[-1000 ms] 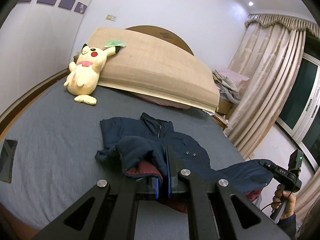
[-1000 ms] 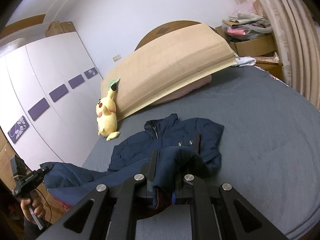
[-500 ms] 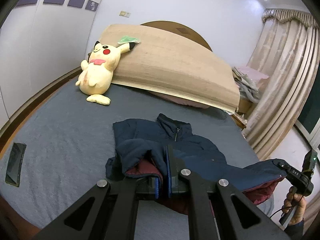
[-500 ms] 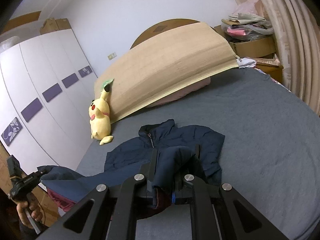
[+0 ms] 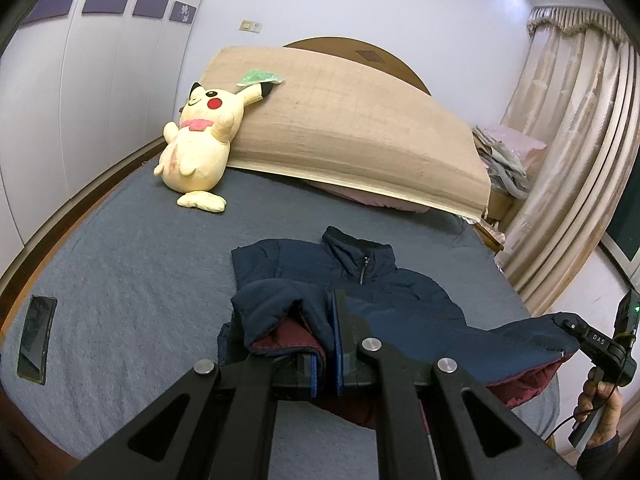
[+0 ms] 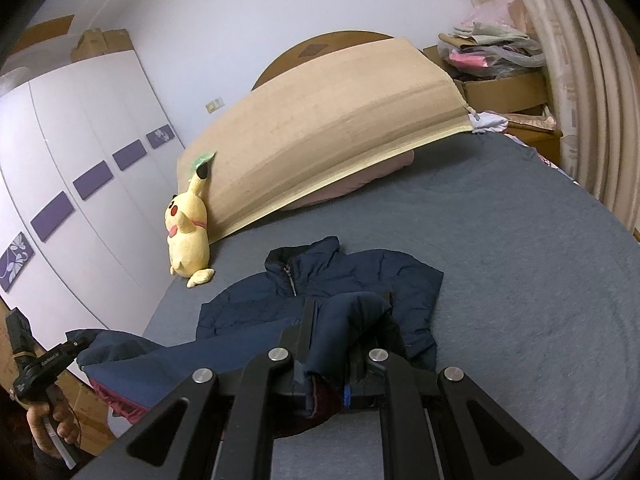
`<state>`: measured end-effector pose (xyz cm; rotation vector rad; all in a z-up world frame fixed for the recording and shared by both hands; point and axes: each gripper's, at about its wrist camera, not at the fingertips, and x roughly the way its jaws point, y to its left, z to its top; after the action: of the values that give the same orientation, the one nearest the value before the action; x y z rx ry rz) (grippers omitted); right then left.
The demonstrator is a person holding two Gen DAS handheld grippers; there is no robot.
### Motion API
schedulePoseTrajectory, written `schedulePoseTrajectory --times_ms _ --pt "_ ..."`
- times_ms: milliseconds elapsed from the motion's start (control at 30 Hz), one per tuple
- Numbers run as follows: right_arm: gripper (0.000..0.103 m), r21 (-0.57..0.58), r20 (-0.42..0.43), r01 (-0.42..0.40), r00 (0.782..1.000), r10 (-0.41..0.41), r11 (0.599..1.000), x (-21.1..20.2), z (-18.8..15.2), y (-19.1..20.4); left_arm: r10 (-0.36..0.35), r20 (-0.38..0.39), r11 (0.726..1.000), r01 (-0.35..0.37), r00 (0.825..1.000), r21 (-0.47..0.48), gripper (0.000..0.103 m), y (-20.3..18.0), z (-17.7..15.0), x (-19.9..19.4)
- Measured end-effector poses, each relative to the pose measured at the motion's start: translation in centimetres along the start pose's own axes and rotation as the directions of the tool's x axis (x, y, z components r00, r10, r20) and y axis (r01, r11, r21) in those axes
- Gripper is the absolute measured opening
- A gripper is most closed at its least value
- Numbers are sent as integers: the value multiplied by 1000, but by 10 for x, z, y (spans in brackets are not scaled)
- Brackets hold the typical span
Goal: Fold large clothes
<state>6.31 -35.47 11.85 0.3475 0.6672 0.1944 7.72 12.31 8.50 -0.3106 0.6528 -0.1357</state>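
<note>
Navy padded jacket with maroon lining: hem clamped in both your jaws, collar lying straight ahead on grey bed.

Navy jacket with maroon lining on grey-blue bedsheet; yellow plush.

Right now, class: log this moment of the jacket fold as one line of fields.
step: folding hem up | left gripper: shut on jacket | right gripper: shut on jacket | collar: flat on bed | nearby: plush toy

We see a matt, quilted cloth jacket with maroon lining. It lies on a bed of rough grey fabric. The plush toy looks soft.
</note>
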Motion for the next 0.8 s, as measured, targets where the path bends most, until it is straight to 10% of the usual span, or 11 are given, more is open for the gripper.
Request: schedulePoseTrajectory --times_ms 800 --pt "10 -9 -11 16 1000 -17 1000 15 9 0 30 -6 999 -30 1000 17 7 -2 10 20"
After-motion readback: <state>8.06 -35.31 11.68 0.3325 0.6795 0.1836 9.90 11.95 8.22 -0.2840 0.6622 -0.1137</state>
